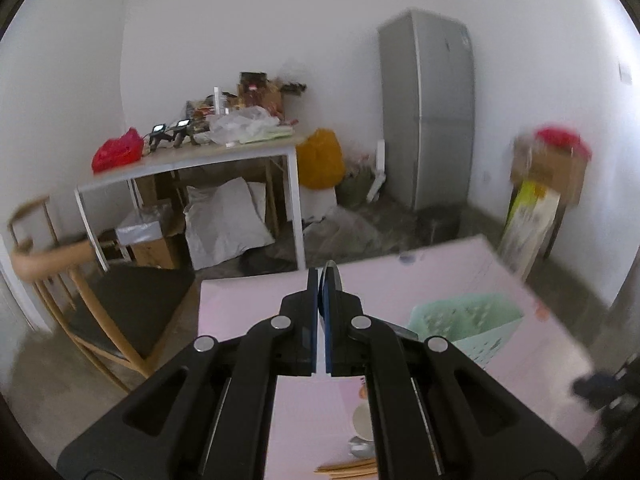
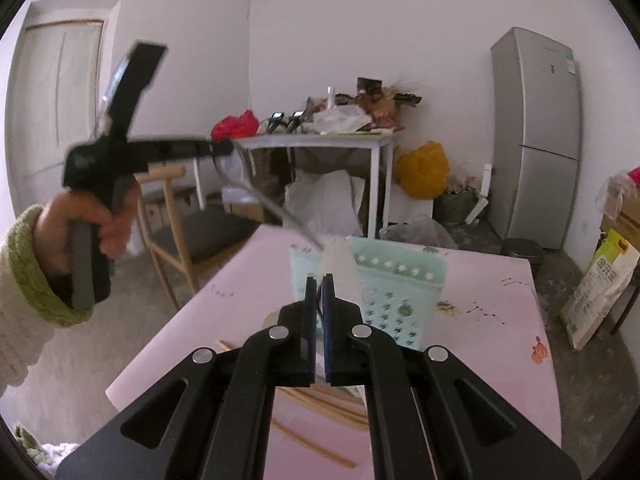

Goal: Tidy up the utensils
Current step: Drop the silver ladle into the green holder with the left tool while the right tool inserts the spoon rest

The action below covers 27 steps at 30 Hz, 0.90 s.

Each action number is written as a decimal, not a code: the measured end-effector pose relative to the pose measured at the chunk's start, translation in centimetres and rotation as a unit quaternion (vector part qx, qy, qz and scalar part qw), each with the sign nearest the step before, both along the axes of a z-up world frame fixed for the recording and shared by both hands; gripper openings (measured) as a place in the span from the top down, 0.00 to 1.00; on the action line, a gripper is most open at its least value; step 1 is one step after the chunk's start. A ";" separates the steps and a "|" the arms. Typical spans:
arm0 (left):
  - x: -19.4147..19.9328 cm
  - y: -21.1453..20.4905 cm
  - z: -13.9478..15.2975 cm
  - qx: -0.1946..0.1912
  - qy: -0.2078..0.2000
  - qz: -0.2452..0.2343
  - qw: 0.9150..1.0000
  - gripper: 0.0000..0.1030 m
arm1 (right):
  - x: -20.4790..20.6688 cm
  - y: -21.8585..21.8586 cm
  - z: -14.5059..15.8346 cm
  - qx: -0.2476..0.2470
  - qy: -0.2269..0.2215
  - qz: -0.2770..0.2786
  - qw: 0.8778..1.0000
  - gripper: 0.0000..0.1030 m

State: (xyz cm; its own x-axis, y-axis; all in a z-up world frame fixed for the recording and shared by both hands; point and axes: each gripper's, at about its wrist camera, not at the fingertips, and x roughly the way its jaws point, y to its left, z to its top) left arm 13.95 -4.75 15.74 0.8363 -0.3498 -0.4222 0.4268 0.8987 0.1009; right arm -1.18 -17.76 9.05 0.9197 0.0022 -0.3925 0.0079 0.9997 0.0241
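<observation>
- While both grippers are hovering above the pink table (image 2: 480,280), the left gripper (image 2: 228,147) is clamping a metal spoon (image 2: 272,208) whose handle is slanting toward the mint basket (image 2: 396,280).
- Right gripper (image 2: 320,280) is pinching a white spoon (image 2: 338,264) before that basket.
- Wooden chopsticks (image 2: 320,404) are lying on the table beneath.

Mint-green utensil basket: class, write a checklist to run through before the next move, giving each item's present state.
1. Left gripper shut on metal spoon: ok.
2. Right gripper shut on white utensil: ok.
3. Basket upright on pink table: ok.
4. Both utensils lined up over the basket opening: cannot tell.
5. Chopsticks sorted into the basket: not ok, they lie on the table.
</observation>
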 end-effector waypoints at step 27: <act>5.5 -5.3 -3.2 -0.025 0.109 -0.058 0.992 0.73 | -0.1 -7.6 2.6 0.106 -0.046 -0.003 0.993 0.97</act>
State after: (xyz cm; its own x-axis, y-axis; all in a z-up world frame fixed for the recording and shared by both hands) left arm 19.49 -10.09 12.54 0.6795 -0.4633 -0.5689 0.5350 0.8435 -0.0480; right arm -1.25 -25.39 11.70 0.9521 0.0696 -0.2979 0.0027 0.9718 0.2356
